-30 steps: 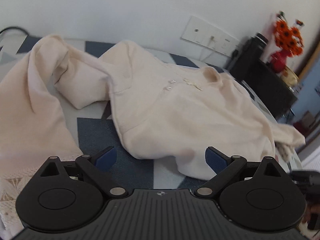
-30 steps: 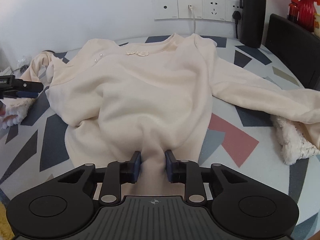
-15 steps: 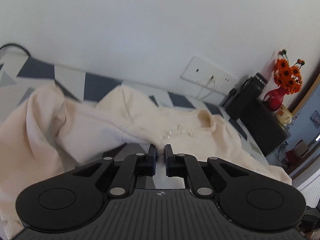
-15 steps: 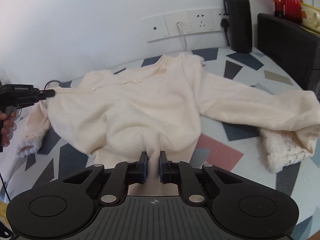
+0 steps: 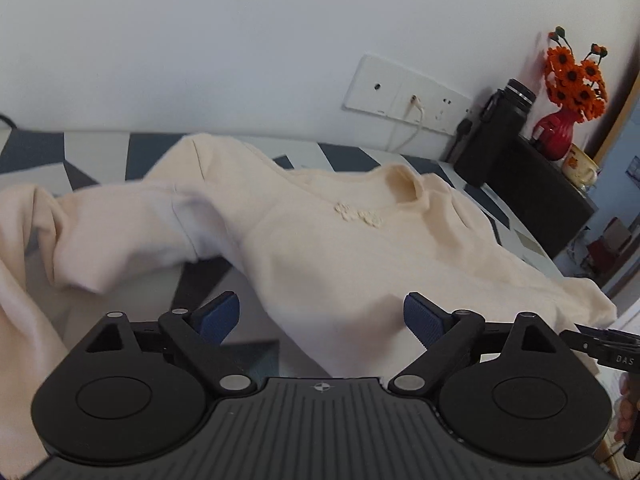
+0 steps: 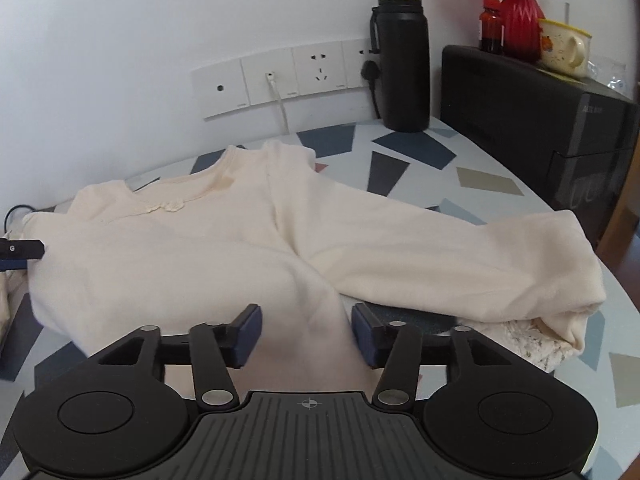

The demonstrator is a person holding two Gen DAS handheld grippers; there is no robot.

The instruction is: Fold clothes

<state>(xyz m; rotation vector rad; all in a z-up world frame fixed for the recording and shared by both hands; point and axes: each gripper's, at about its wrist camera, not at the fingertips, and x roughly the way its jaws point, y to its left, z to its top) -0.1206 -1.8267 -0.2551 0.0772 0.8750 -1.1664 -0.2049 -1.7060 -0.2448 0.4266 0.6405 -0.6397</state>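
Observation:
A cream long-sleeved sweater [image 5: 340,240] lies spread face up on the patterned table, collar toward the wall; it also shows in the right wrist view [image 6: 192,256]. My left gripper [image 5: 322,316] is open, its blue pads either side of the sweater's lower hem, not touching it. My right gripper [image 6: 306,334] is open, with the hem cloth lying between its pads. The right sleeve [image 6: 460,264] stretches to the right, its lace cuff [image 6: 532,344] folded under. The left sleeve [image 5: 100,240] lies bunched at the left.
A black flask [image 6: 404,60] stands by the wall sockets [image 6: 280,76]. A black box [image 6: 540,128] carries a red vase [image 6: 520,20] with orange flowers and a mug [image 6: 564,48]. The table edge [image 6: 624,312] curves at the right.
Both grippers were shut on the sweater half a second ago and are open now. The sweater has dropped flat and lies more spread out, and both sleeves have straightened.

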